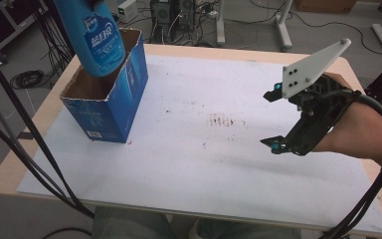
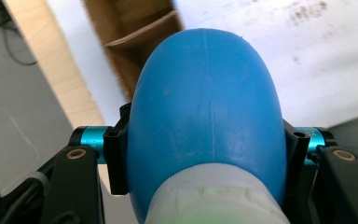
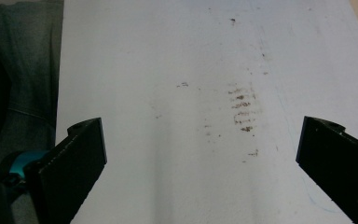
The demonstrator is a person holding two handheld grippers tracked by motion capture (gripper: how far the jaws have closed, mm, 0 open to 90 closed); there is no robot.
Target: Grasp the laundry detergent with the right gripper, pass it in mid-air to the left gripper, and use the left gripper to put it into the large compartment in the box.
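The blue bottle (image 1: 95,37) is hanging above the open cardboard box (image 1: 110,107) at the tabletop's (image 1: 189,164) far left; coming down crooked, it could be catching the torn rim and tipping the box. The left gripper (image 2: 205,144) is clamping the bottle's shoulder (near the cap), while the right gripper (image 1: 273,119) is hovering wide open, empty.

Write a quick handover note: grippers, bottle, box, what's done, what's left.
Left gripper: shut on the blue bottle, cap end toward the hand, bottle base over the open box.
Right gripper: open, holding nothing, above the white mat.
Done: bottle picked up and brought above the box.
Left: probably lower the bottle into the box, release, pull clear.
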